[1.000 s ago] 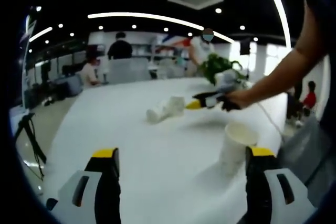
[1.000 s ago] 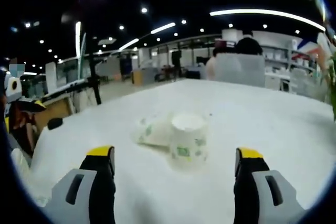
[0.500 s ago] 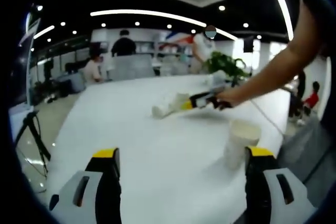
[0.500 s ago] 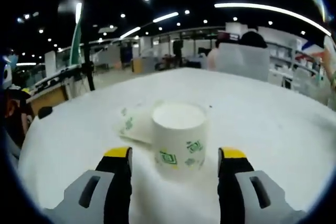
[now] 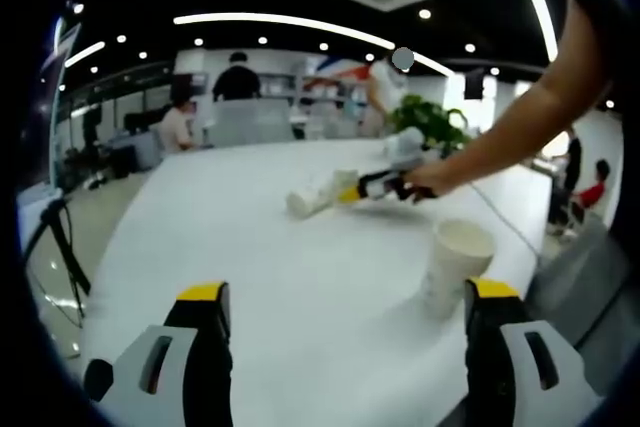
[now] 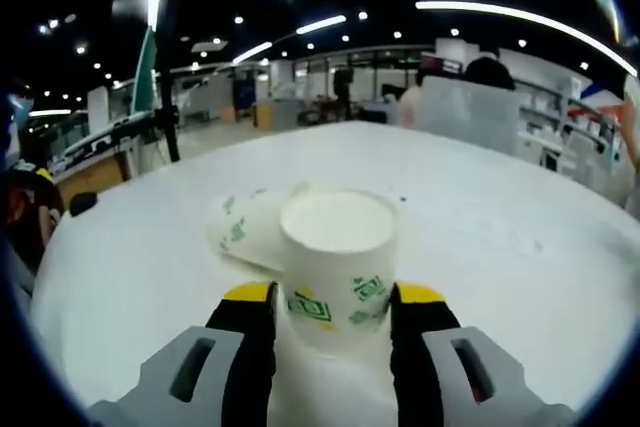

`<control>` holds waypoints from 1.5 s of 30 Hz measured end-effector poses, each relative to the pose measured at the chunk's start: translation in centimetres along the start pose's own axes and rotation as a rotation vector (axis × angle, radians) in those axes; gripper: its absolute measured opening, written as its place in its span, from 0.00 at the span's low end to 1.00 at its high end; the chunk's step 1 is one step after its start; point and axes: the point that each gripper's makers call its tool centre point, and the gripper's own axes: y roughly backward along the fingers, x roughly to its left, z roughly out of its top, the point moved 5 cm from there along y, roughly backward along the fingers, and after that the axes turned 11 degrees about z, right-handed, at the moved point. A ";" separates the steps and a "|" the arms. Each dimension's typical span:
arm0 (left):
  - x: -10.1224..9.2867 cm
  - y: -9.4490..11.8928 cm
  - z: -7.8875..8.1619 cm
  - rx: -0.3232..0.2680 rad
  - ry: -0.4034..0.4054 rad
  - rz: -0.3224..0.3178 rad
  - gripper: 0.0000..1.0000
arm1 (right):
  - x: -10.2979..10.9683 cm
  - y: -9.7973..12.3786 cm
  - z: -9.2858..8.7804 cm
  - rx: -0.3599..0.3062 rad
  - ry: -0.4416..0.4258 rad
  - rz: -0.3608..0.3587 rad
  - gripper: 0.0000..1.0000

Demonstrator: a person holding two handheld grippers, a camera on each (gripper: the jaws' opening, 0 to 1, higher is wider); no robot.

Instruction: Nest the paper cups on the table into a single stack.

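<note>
On a white worktop (image 6: 520, 247) in an open-plan office, the right gripper (image 6: 330, 297) clamps its yellow-tipped jaws against both sides of an inverted paper cup (image 6: 338, 262) with green print; a second printed cup (image 6: 245, 232) lies on its side just behind, partly hidden. The left gripper (image 5: 345, 297) hangs with jaws wide apart, holding nothing, near an upright plain cup (image 5: 452, 265). People in the background are blurred.

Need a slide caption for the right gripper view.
Right tool closed around an upright paper cup, a tipped cup lying just behind it on the white table.
</note>
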 end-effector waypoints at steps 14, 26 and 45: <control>-0.1 0.0 0.0 -0.007 0.008 -0.002 0.94 | 0.1 0.7 0.1 -0.004 -0.018 -0.012 0.38; -0.3 -0.2 0.2 -0.017 0.011 -0.006 0.94 | 0.4 1.7 0.7 -0.018 -0.022 -0.017 0.38; -0.7 -0.3 0.9 -0.028 -0.007 -0.019 0.95 | -1.2 2.8 4.5 -0.052 0.002 -0.013 0.36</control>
